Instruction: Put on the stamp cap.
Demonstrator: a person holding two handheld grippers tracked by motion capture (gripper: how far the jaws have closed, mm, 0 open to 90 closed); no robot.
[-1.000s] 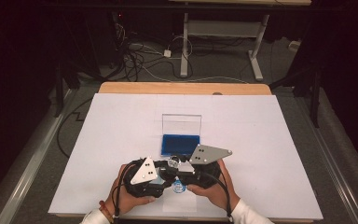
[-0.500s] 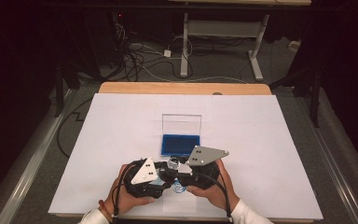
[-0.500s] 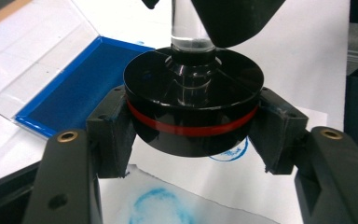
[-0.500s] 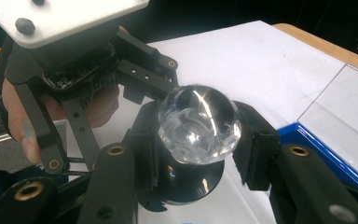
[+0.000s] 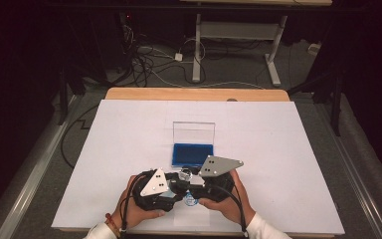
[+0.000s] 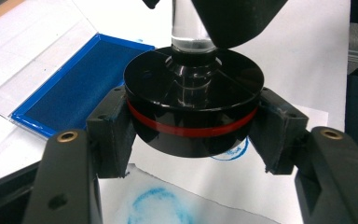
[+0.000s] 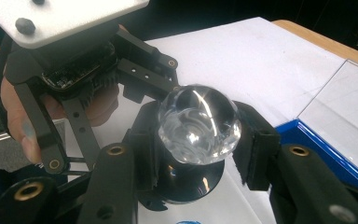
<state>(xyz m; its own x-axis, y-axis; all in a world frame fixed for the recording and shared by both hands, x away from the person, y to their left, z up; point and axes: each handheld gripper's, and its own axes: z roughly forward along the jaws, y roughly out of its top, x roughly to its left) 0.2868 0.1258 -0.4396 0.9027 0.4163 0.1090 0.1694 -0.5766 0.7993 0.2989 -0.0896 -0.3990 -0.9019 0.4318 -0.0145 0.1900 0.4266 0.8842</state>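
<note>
Glossy black plastic stamp [image 6: 193, 100], clear knob [image 7: 198, 123]

Your worktop [image 5: 278, 149] is covered by a white sheet, with a strip of bare wood showing along its far edge. Beyond it, on the grey floor [image 5: 238, 64], you have a tangle of cables [image 5: 149, 59] lying beside the white legs of another table [image 5: 234, 35]. What looks like a metal rail [image 5: 35, 169] runs along the left side.
</note>
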